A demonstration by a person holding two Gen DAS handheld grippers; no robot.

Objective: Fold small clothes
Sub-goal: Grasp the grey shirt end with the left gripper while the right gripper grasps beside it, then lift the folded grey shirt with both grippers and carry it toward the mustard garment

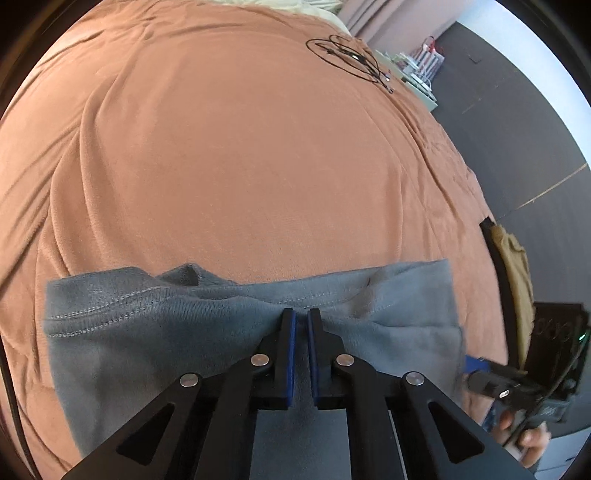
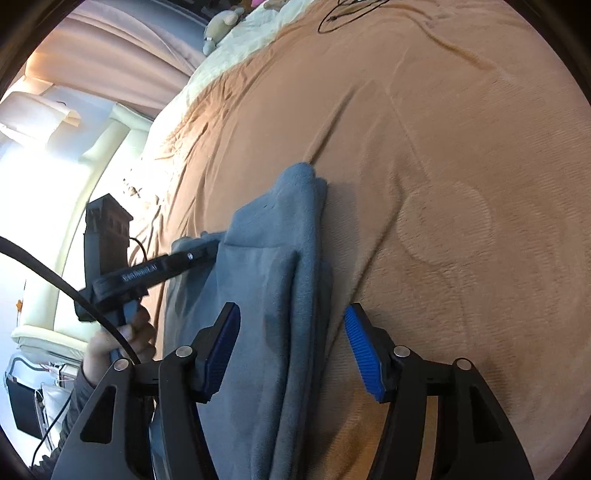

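Observation:
A grey fleece garment point(image 1: 147, 332) lies partly folded on the orange bedspread point(image 1: 240, 147), its stitched hem running across the left wrist view. My left gripper point(image 1: 301, 314) is shut on a pinched ridge of this cloth near the hem. From the right wrist view the same garment point(image 2: 273, 258) shows as a long folded strip, with the left gripper point(image 2: 212, 251) biting its far left edge. My right gripper point(image 2: 291, 332) is open and straddles the strip's right fold; neither blue pad presses the cloth. It also appears at the garment's right end in the left wrist view point(image 1: 476, 373).
A coiled black cable point(image 1: 343, 55) lies at the far end of the bed. The bed's right edge drops to a dark floor point(image 1: 517, 129), and a tan cloth point(image 1: 517, 266) hangs there. A pale quilt and a plush toy point(image 2: 221, 26) lie at the bed's head.

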